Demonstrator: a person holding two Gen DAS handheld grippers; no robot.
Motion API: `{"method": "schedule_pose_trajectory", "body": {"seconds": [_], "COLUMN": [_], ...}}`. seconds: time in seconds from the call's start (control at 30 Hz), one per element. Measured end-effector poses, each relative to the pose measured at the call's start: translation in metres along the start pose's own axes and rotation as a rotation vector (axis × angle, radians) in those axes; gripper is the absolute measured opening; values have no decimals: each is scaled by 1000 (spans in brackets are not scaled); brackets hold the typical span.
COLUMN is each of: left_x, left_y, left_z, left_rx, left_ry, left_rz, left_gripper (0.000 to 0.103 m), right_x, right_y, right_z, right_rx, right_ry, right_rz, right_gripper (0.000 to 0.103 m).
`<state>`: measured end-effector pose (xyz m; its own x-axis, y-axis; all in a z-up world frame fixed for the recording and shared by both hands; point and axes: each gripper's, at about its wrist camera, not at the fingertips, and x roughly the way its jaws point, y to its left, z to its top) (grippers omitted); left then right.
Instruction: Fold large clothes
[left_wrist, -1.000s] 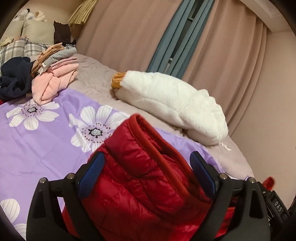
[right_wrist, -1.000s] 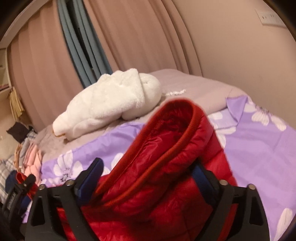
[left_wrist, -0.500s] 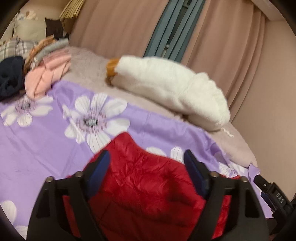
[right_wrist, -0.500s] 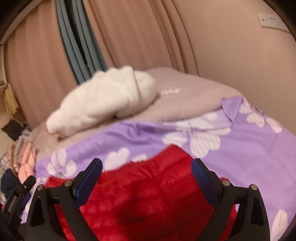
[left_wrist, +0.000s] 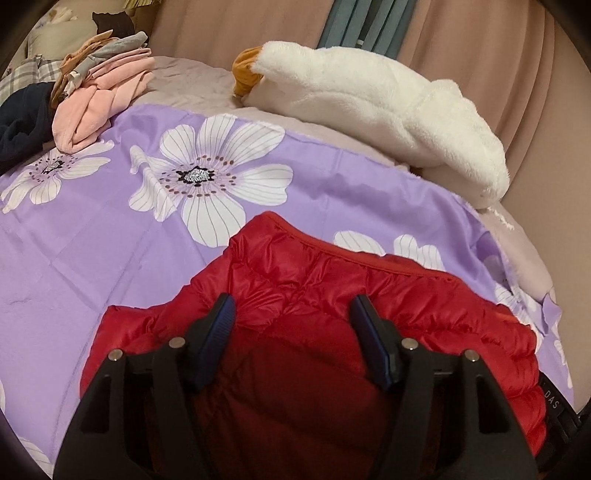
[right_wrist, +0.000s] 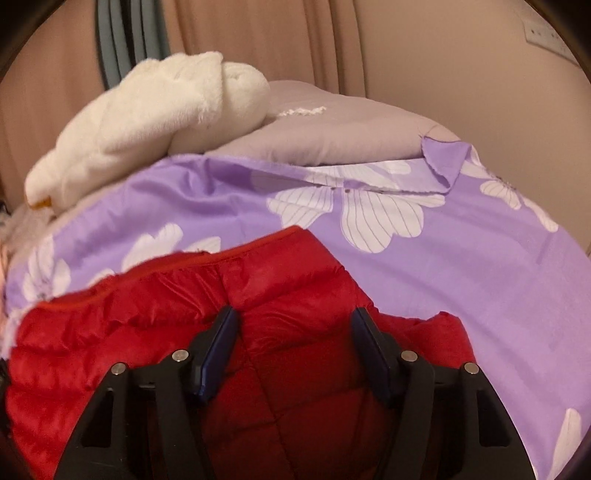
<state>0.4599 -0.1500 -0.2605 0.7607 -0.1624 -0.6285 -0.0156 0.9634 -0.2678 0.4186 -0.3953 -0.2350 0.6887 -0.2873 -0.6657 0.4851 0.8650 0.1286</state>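
Left hand-held gripper (left_wrist: 293, 325): jaws apart over red jacket (left_wrist: 332, 295), gripping nothing.
Right hand-held gripper (right_wrist: 293, 332): likewise spread, empty.
Jacket: flat on purple floral sheet (left_wrist: 110, 229), trimmed edge toward 12 o'clock.
Beyond: white fleece (left_wrist: 388, 107) at 1 o'clock, clothes pile (left_wrist: 103, 88) at 10 o'clock.

The purple floral sheet (left_wrist: 92, 229) lies bare toward the bed's left and right edges, open room on either side of the red puffer jacket (left_wrist: 314, 332). The far edge is blocked: white plush garment (left_wrist: 388, 110) (bulky) and, at the far left corner, a clothes pile (left_wrist: 99, 96).
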Motion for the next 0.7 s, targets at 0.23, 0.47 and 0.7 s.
{"method": "schedule_pose_trajectory", "body": {"seconds": [0.23,0.47,0.7], "left_x": [5,12,15], "left_y": [0,-3,-2], "left_z": [-5,-7,-8], "left_rx": [7,12,6], "left_ry": [-10,-2,4], "left_rz": [2,17,15], "left_gripper": [67,67,68], "right_x": [5,9,11], "right_y": [-3,0,1], "right_z": [-4,-6,-7], "right_rx": [18,2,-1], "right_ry": [-8,-5,-4], "right_rz": [15,-7,-11], "right_gripper": [65,66,66]}}
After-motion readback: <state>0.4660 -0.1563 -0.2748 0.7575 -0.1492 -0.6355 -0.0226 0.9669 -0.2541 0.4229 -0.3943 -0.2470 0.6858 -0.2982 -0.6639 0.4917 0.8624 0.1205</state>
